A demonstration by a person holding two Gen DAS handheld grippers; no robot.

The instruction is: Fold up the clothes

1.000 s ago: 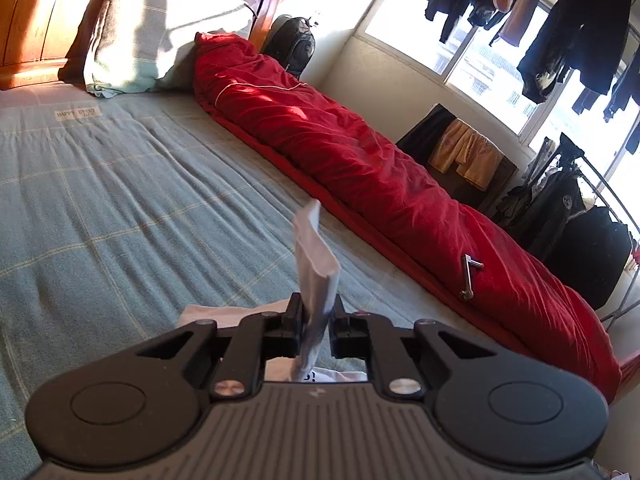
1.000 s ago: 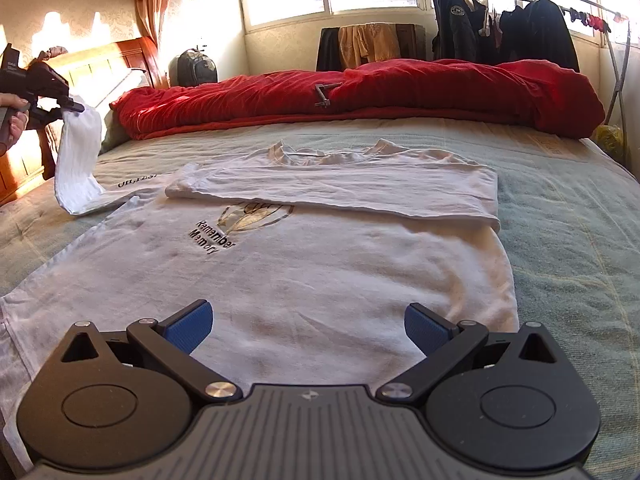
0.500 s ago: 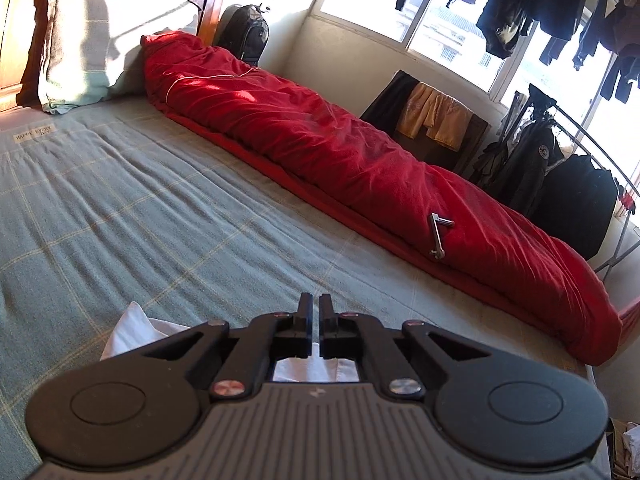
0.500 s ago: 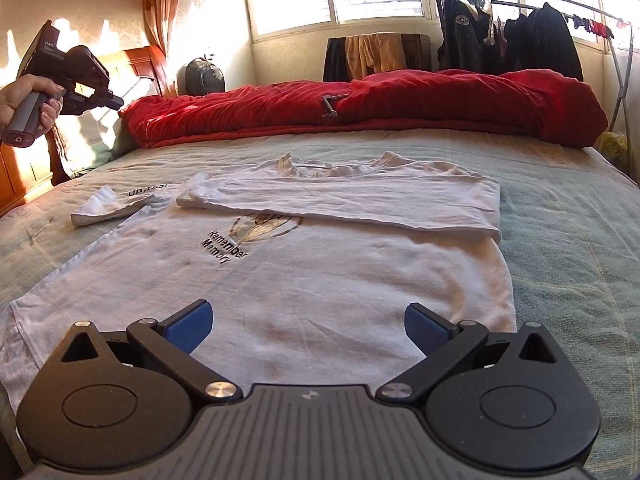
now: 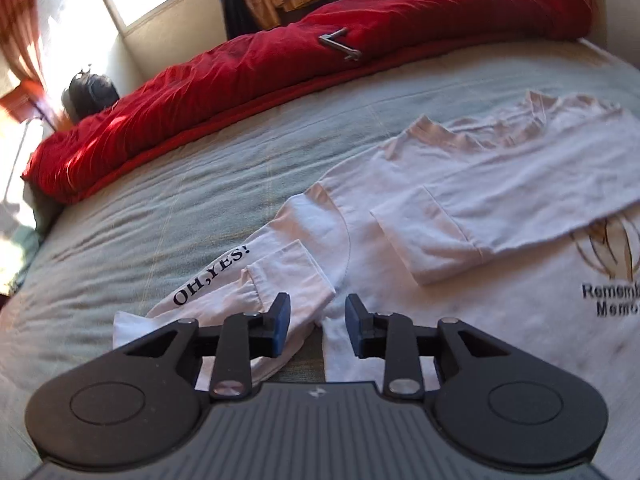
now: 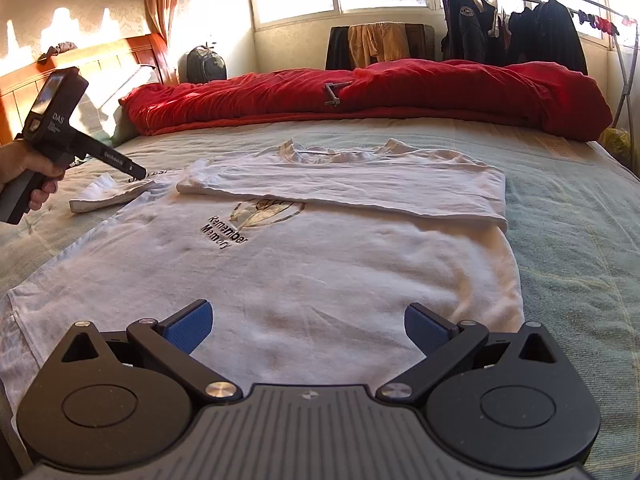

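Note:
A white long-sleeved shirt (image 6: 312,272) lies flat on the bed, one sleeve folded across its chest (image 6: 344,184). Its other sleeve (image 5: 256,280), printed "OH,YES!", lies crumpled beside the body. My left gripper (image 5: 314,326) hovers open just over that sleeve's cuff with nothing between its fingers; from the right wrist view it (image 6: 138,172) appears at the far left, held by a hand. My right gripper (image 6: 306,326) stands wide open above the shirt's lower hem, holding nothing.
A red duvet (image 6: 360,96) runs along the far side of the green bedspread (image 6: 568,216). A wooden headboard (image 6: 24,92) and a backpack (image 6: 202,64) are at the left. Dark clothes hang on a rack (image 6: 520,28) by the window.
My left gripper let go of the sleeve it held up, which dropped onto the bed. It then swung round toward the shirt and opened. The right gripper stayed still.

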